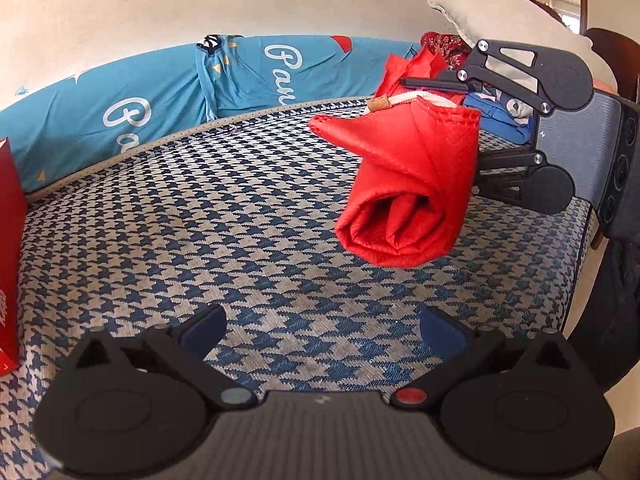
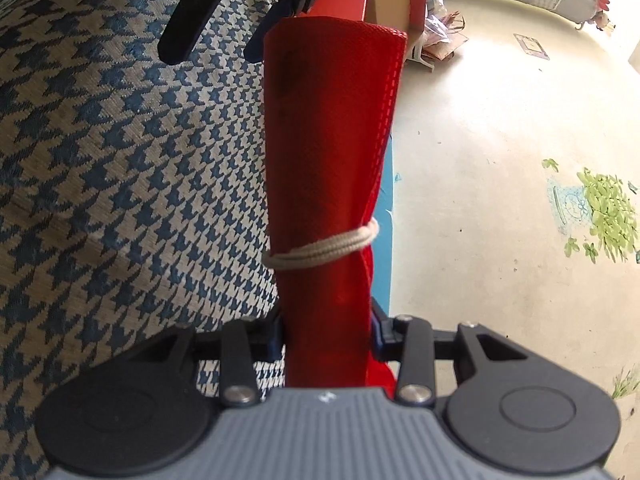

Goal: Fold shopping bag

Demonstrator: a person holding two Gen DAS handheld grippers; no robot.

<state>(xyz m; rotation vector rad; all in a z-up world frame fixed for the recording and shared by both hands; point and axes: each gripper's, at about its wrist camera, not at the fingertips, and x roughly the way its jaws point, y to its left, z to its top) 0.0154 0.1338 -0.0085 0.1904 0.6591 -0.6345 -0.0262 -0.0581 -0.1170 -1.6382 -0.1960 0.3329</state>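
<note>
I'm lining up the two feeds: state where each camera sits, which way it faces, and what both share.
Left wrist: on the open left gripper, facing across the houndstooth mattress towards the wall; the right gripper holds the rolled red bag aloft.
Right wrist: on the right gripper, jaws shut on the bag, facing along it past the mattress edge to the floor.
Shared: bag, mattress, both grippers.
</note>
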